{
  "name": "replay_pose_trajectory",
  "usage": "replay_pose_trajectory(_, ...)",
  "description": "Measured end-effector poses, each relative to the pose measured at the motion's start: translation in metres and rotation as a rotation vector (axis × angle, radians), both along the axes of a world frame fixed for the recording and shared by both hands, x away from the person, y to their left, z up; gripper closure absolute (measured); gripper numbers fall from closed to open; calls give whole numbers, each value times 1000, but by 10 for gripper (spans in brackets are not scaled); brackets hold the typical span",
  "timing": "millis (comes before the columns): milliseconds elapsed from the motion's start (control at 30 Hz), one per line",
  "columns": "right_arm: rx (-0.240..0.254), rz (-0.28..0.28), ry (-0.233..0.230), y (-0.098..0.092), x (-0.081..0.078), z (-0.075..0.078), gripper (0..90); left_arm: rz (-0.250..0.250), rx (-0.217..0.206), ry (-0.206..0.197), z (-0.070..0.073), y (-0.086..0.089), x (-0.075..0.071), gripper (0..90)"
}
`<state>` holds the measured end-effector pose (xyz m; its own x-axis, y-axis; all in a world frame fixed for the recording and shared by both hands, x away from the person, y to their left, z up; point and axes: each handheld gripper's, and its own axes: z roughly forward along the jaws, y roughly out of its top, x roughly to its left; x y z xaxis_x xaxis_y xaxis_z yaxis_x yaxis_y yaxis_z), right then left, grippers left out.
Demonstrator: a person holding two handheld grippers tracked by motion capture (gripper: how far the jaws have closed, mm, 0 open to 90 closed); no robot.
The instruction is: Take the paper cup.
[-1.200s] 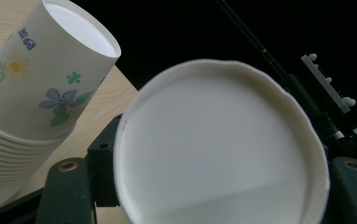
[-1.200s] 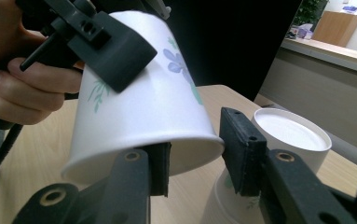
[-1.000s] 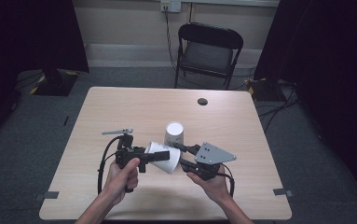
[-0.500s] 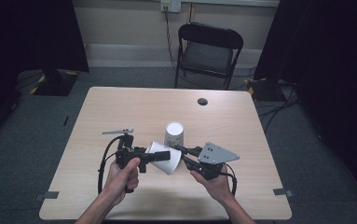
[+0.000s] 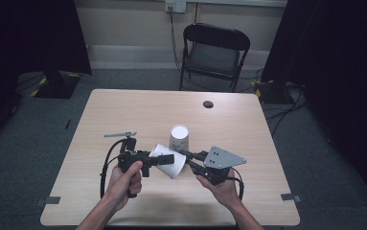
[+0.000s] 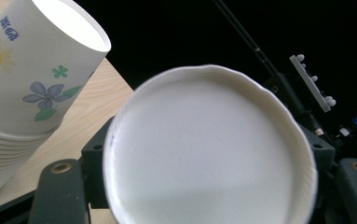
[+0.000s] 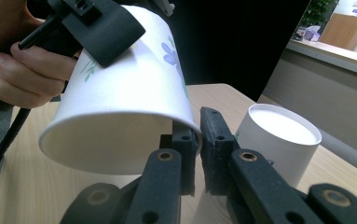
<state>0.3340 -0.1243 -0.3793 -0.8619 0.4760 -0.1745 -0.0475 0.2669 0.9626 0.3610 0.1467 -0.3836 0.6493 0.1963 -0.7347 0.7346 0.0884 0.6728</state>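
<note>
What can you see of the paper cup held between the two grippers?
The paper cup is white with blue flowers and green leaves printed on its wall, and looks like thin paper with a rolled rim. It lies on its side above the table. The left gripper has its jaws around the base end, and they have just been opening. The right gripper is shut on the rim. An upside-down cup stack stands just behind.

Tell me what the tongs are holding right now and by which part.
One flowered paper cup, lying sideways between both. The right tongs pinch its rim at the open mouth. The left tongs straddle its bottom end, jaws just opening, so their grip is unclear.
</note>
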Motion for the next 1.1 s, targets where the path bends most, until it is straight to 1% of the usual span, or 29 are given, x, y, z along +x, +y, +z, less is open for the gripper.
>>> replay_pose_trajectory(67,3,-3,1,-1,0,0,859,3,5,2,0,1,0,268)
replay_pose_trajectory(133,7,-6,-3,-2,0,0,862,5,-1,-6,1,2,0,255)
replay_pose_trajectory(200,9,-5,-5,-2,0,1,864,7,2,-9,1,3,1,243)
replay_pose_trajectory(233,14,-8,-3,-4,0,1,868,1,-17,-40,1,5,1,212)
replay_pose_trajectory(267,18,-7,-1,-4,0,2,870,8,-14,-47,2,5,0,192)
replay_pose_trajectory(300,17,-7,-7,-5,0,2,873,11,4,-54,3,6,1,192)
replay_pose_trajectory(333,19,-9,-8,-5,0,3,873,15,0,-60,3,6,0,191)
replay_pose_trajectory(367,21,-10,-8,-5,0,3,874,12,4,-73,4,8,1,191)
replay_pose_trajectory(400,23,-11,-8,-6,0,3,874,19,6,-77,5,9,0,191)
replay_pose_trajectory(533,34,-14,4,-6,1,3,876,51,20,-125,8,14,-1,187)
replay_pose_trajectory(567,34,-14,5,-6,1,4,876,57,25,-143,9,15,-1,185)
replay_pose_trajectory(600,35,-12,8,-6,1,4,876,61,33,-160,10,16,-1,181)
replay_pose_trajectory(700,31,-17,22,-6,1,6,876,81,75,-209,14,19,-3,180)
replay_pose_trajectory(800,37,-19,42,-7,3,7,877,98,87,-251,18,23,-6,161)
replay_pose_trajectory(867,39,-26,60,-9,4,7,878,105,105,-270,21,26,-7,178)
replay_pose_trajectory(933,49,-25,73,-11,5,8,878,138,134,-305,24,28,-9,193)
replay_pose_trajectory(967,47,-27,79,-11,5,8,879,146,142,-317,25,30,-9,199)
replay_pose_trajectory(1000,44,-27,86,-12,5,8,879,146,146,-327,26,31,-9,203)
replay_pose_trajectory(1033,45,-25,95,-12,6,8,879,159,144,-336,27,32,-10,208)
replay_pose_trajectory(1067,45,-25,95,-12,6,8,879,159,144,-336,27,32,-10,211)
replay_pose_trajectory(1100,34,-26,115,-12,7,8,879,176,170,-368,29,35,-11,212)
